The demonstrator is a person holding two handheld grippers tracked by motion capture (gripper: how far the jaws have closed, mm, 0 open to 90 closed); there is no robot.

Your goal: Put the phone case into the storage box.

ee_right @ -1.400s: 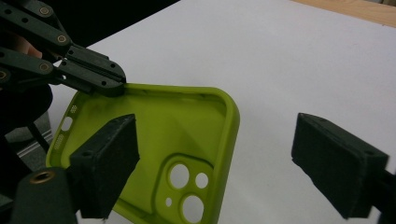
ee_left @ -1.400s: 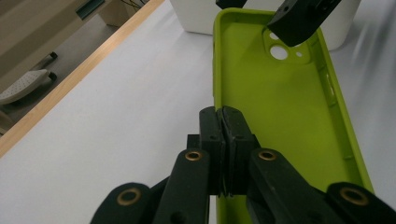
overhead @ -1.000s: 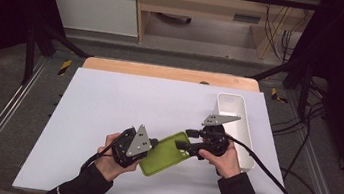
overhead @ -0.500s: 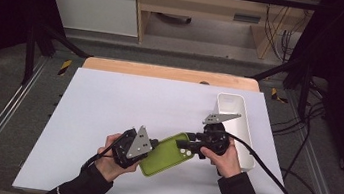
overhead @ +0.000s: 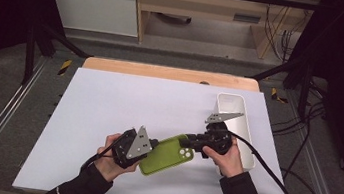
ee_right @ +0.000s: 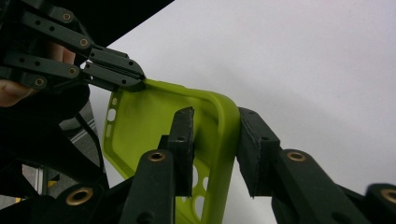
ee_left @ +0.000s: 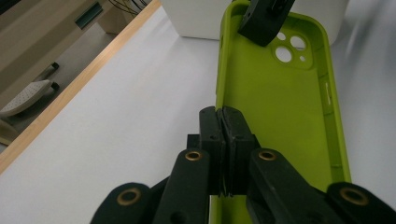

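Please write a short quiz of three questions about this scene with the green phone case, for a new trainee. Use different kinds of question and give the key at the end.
1. True or false: the left gripper is shut on a side wall of the green phone case.
2. Which end of the case does the right gripper straddle? A) the end with the camera holes B) the plain end C) neither end
3. Fill in: the white bin stands at the table's ____ edge in the high view.

Key: 1 true; 2 A, its jaws either side of the corner wall, a small gap visible at one pad; 3 right.
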